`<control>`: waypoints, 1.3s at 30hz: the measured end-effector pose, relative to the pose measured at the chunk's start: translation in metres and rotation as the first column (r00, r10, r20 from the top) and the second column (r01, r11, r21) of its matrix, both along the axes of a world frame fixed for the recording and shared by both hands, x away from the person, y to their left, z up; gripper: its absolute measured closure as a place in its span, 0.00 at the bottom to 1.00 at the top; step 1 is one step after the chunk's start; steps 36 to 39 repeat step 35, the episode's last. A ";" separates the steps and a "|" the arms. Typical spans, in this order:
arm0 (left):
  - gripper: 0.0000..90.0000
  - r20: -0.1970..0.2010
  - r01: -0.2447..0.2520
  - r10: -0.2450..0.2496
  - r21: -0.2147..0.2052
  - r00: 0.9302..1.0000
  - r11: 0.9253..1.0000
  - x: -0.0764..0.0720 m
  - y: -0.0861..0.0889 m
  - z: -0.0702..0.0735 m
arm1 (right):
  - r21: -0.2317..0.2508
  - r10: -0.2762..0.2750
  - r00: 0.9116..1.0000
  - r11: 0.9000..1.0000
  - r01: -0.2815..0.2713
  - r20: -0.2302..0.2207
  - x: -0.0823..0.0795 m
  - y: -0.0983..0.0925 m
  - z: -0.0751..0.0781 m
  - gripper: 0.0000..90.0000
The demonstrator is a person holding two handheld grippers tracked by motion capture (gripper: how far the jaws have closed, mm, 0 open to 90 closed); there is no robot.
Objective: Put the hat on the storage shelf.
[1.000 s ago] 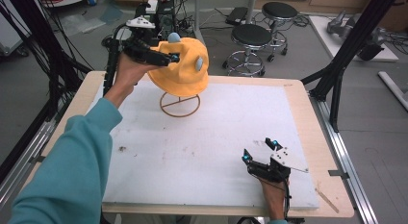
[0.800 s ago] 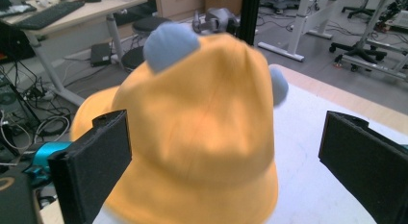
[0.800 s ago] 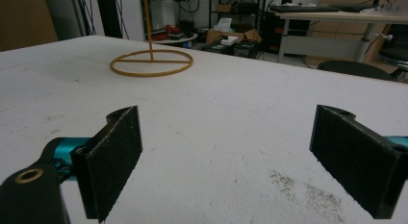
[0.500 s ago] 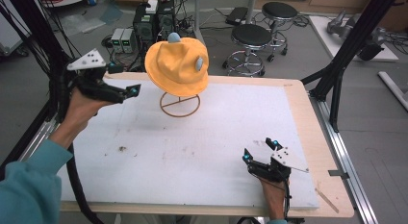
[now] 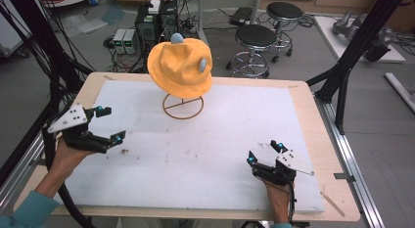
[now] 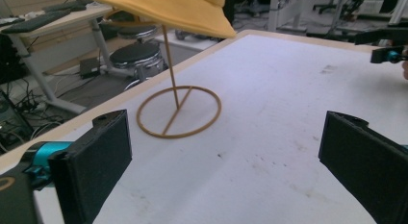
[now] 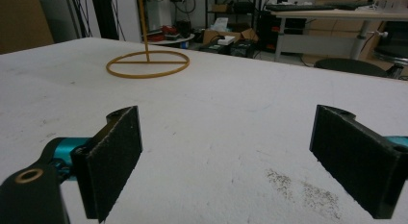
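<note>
The left hand-held gripper (image 5: 109, 124) has let go of the hat (image 5: 180, 66) and withdrawn, jaws apart.

Grey floor (image 5: 386, 140) all round a wood-edged surface (image 5: 313, 115) topped with a white, scuffed sheet. At twelve o'clock, beyond the far edge, two black round stools (image 5: 256, 37) on chrome legs, a stack of dark electronics boxes (image 5: 157, 20) and tangled cables on the floor. At two o'clock, a black slanted frame strut (image 5: 352, 52) and a pale mat (image 5: 352, 39). At nine o'clock, black frame posts (image 5: 46, 47) hung with cables. At three o'clock, a metal rail (image 5: 350, 159) alongside. Even, shadowless indoor light.
</note>
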State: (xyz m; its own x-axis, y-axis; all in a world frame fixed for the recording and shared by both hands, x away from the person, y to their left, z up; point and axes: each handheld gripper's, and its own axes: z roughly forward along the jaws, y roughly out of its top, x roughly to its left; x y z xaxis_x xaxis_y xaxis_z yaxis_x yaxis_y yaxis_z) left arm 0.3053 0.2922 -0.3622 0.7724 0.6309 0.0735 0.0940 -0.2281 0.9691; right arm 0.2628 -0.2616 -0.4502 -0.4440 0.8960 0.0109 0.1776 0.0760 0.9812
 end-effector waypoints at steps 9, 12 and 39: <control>0.05 0.036 -0.038 0.040 -0.066 0.999 0.997 -0.020 0.011 -0.037 | 0.004 -0.001 1.000 1.000 0.001 -0.004 0.000 0.000 0.000 0.11; 0.05 0.058 -0.039 0.045 -0.100 0.997 0.994 -0.025 0.013 -0.043 | 0.003 -0.003 1.000 1.000 0.003 -0.005 0.000 0.000 0.000 0.11; 0.05 0.100 -0.097 0.119 -0.201 0.988 0.975 -0.035 0.020 -0.077 | 0.000 -0.005 1.000 1.000 0.005 -0.002 0.000 0.000 0.000 0.11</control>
